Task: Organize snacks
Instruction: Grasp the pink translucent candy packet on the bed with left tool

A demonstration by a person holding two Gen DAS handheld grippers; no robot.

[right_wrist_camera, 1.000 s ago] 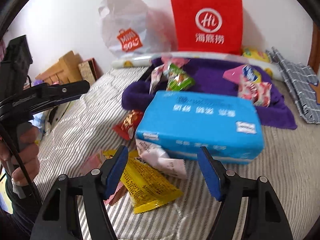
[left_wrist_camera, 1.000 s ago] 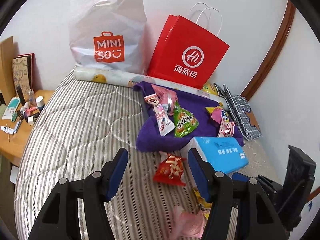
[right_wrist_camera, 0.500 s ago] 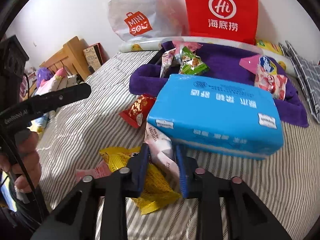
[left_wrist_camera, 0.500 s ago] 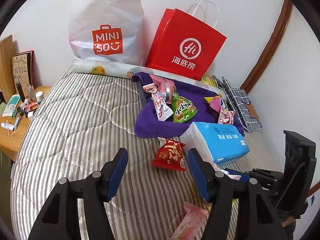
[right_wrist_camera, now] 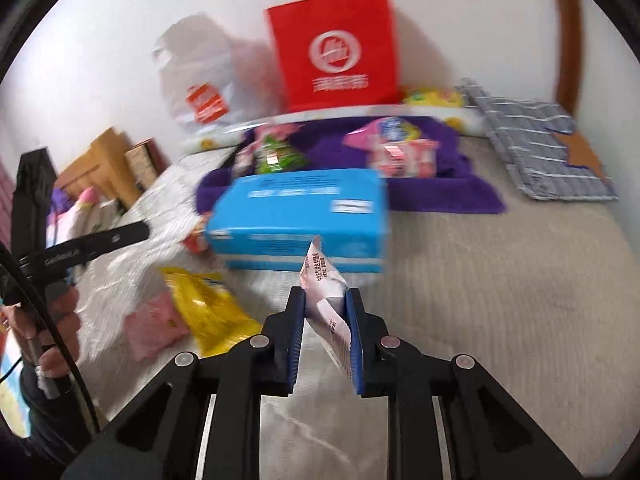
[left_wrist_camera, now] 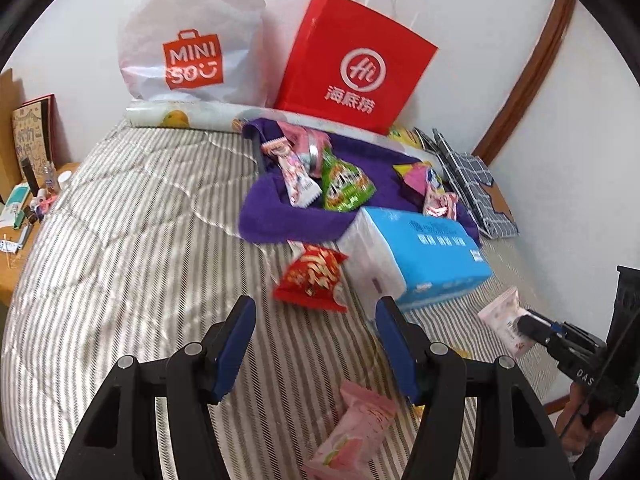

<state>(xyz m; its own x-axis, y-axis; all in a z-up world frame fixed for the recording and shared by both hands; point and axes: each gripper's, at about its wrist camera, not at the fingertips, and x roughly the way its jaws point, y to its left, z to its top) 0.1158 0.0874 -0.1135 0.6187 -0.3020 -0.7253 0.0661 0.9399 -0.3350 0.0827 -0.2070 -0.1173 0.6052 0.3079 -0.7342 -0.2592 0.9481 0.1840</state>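
My right gripper [right_wrist_camera: 325, 300] is shut on a white and pink snack packet [right_wrist_camera: 322, 276], held above the striped bed to the right of the blue tissue pack [right_wrist_camera: 296, 216]. The left wrist view shows that packet [left_wrist_camera: 505, 320] at the far right. My left gripper [left_wrist_camera: 315, 306] is open with nothing between its fingers, just short of a red snack bag [left_wrist_camera: 312, 274]. A pink snack [left_wrist_camera: 356, 428] lies under it. A yellow snack [right_wrist_camera: 204, 304] lies left of my right gripper. Several snacks, among them a green one [left_wrist_camera: 344, 186], rest on the purple towel [left_wrist_camera: 280, 220].
A red paper bag [left_wrist_camera: 352, 68] and a white plastic bag [left_wrist_camera: 188, 40] stand against the back wall. A grey plaid cloth [left_wrist_camera: 472, 184] lies at the bed's right edge. A wooden bedside table [left_wrist_camera: 16, 248] with small items is on the left.
My right gripper shut on the white and pink packet beside the tissue pack and carried it off to the right. The left gripper drew a little nearer the red snack.
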